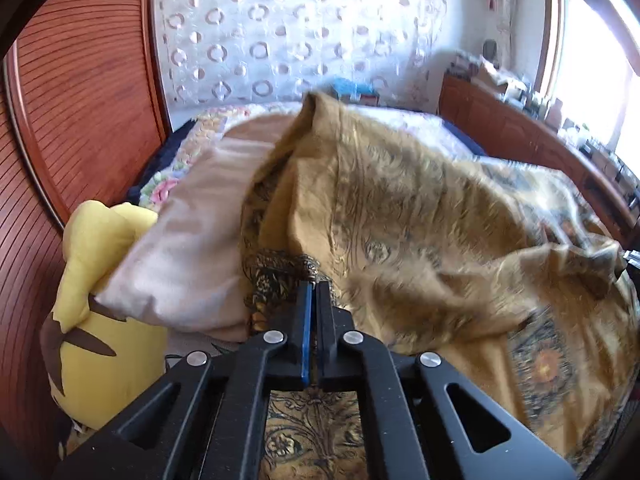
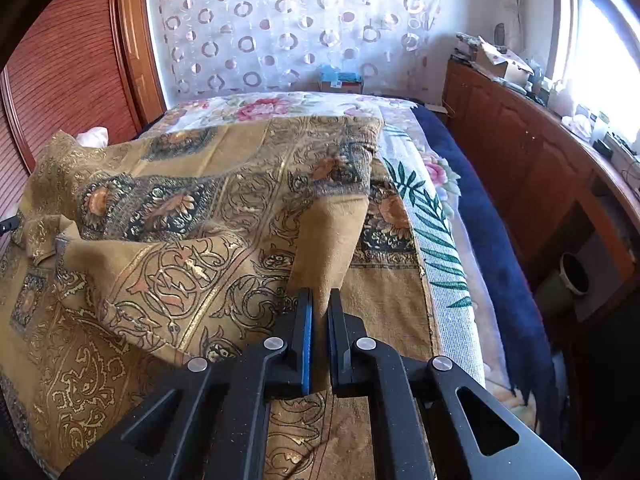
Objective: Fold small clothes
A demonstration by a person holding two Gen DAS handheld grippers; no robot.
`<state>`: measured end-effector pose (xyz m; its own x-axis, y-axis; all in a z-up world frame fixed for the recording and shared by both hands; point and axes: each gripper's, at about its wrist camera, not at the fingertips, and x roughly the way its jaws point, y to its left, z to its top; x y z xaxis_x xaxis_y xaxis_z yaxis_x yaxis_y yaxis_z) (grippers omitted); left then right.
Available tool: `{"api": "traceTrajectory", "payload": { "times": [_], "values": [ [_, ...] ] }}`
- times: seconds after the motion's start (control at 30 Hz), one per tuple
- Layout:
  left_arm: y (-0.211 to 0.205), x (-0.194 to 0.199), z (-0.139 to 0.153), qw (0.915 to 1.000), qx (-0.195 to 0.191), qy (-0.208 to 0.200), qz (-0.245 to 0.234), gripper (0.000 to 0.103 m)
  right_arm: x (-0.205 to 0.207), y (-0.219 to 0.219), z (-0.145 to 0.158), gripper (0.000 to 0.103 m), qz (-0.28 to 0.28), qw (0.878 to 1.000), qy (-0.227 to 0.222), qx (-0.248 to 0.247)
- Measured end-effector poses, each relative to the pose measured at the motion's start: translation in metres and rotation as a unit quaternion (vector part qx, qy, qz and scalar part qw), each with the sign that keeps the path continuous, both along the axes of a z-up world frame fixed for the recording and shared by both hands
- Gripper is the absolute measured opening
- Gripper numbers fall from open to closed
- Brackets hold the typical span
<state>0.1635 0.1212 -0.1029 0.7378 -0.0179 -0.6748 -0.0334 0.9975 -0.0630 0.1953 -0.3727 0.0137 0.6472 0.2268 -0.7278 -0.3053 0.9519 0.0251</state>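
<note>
Patterned golden cloth [image 2: 192, 208] lies rumpled across the bed [image 2: 448, 264], one part lifted into a raised fold. At its near edge the left gripper [image 1: 314, 286] has its jaws pressed together on a dark-printed bunch of the fabric. Toward the other side, the right gripper [image 2: 320, 296] is clamped on a plain tan flap of the same cloth that rises between its fingers. Beside the cloth, in the left wrist view, sit a pale pillow [image 1: 188, 248] and a yellow plush toy [image 1: 100, 300] against a wooden wardrobe [image 1: 80, 100].
</note>
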Motion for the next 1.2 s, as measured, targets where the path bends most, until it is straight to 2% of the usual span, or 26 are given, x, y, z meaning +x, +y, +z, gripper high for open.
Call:
{"api": "traceTrajectory", "payload": {
  "times": [0.13, 0.33, 0.57, 0.83, 0.93, 1.1, 1.2],
  "values": [
    [-0.002, -0.021, 0.023, 0.9993, -0.009, -0.037, -0.005, 0.002, -0.007, -0.006, 0.011, 0.002, 0.0, 1.0, -0.022, 0.022],
    [-0.003, -0.057, 0.058, 0.9954, -0.04, -0.085, -0.018, 0.002, -0.023, -0.019, 0.042, 0.002, 0.003, 0.997, -0.067, 0.042],
    [-0.002, -0.096, 0.057, 0.994, -0.057, -0.091, -0.021, 0.002, -0.047, -0.035, 0.058, 0.002, 0.024, 0.995, -0.077, 0.058],
    [0.004, -0.138, 0.034, 0.9951, -0.081, -0.057, -0.002, 0.002, -0.081, -0.06, 0.064, 0.002, 0.031, 0.994, -0.084, 0.061],
    [0.003, -0.146, 0.017, 0.9959, -0.085, -0.029, 0.002, 0.002, -0.091, -0.067, 0.059, 0.002, 0.025, 0.995, -0.079, 0.061],
    [-0.001, -0.151, -0.016, 0.9966, -0.08, 0.018, 0.009, 0.002, -0.087, -0.068, 0.022, 0.002, 0.016, 0.999, -0.033, 0.032],
    [-0.007, -0.155, -0.024, 0.9967, -0.074, 0.032, 0.006, 0.002, -0.079, -0.067, 0.001, 0.002, 0.011, 1.0, -0.011, 0.014]
  ]
}}
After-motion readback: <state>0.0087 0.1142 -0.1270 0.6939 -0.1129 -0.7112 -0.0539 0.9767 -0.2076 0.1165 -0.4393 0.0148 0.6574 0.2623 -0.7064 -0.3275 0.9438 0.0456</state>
